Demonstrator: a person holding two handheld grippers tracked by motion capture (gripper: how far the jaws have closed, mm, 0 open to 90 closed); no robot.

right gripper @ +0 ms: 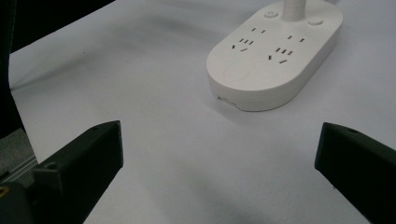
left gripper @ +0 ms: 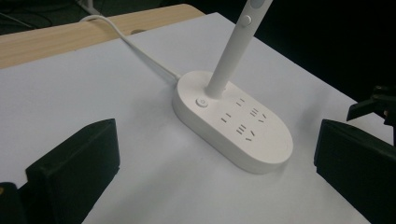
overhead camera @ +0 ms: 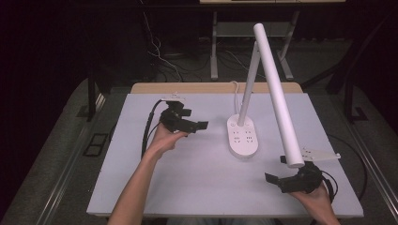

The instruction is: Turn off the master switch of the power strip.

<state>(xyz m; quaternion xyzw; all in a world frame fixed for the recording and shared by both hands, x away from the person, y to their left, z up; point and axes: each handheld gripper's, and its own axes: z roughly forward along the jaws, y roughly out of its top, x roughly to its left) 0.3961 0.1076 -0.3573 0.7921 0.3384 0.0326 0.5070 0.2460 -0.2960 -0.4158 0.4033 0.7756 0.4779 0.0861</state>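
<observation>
A white desk lamp stands on the table's middle right. Its oval base point(overhead camera: 243, 136) point(left gripper: 233, 121) point(right gripper: 271, 56) carries several sockets and a round button point(left gripper: 202, 102). A slim stem point(overhead camera: 248, 79) point(left gripper: 231, 51) rises from the base, and the long lamp head point(overhead camera: 277, 93) slants down toward the front right. My left gripper point(overhead camera: 194, 119) point(left gripper: 215, 163) hovers left of the base, pointing at it, jaws open and empty. My right gripper point(overhead camera: 278, 169) point(right gripper: 217, 158) sits near the front right edge under the head's tip, open and empty, facing the base.
The lamp's white cable point(overhead camera: 233, 86) point(left gripper: 126, 42) runs off the back over the wooden table edge point(overhead camera: 187, 87). The white table top point(overhead camera: 187, 187) spreads wide in front of and between the hands. Behind the table are a metal frame point(overhead camera: 214, 51) and loose floor cables.
</observation>
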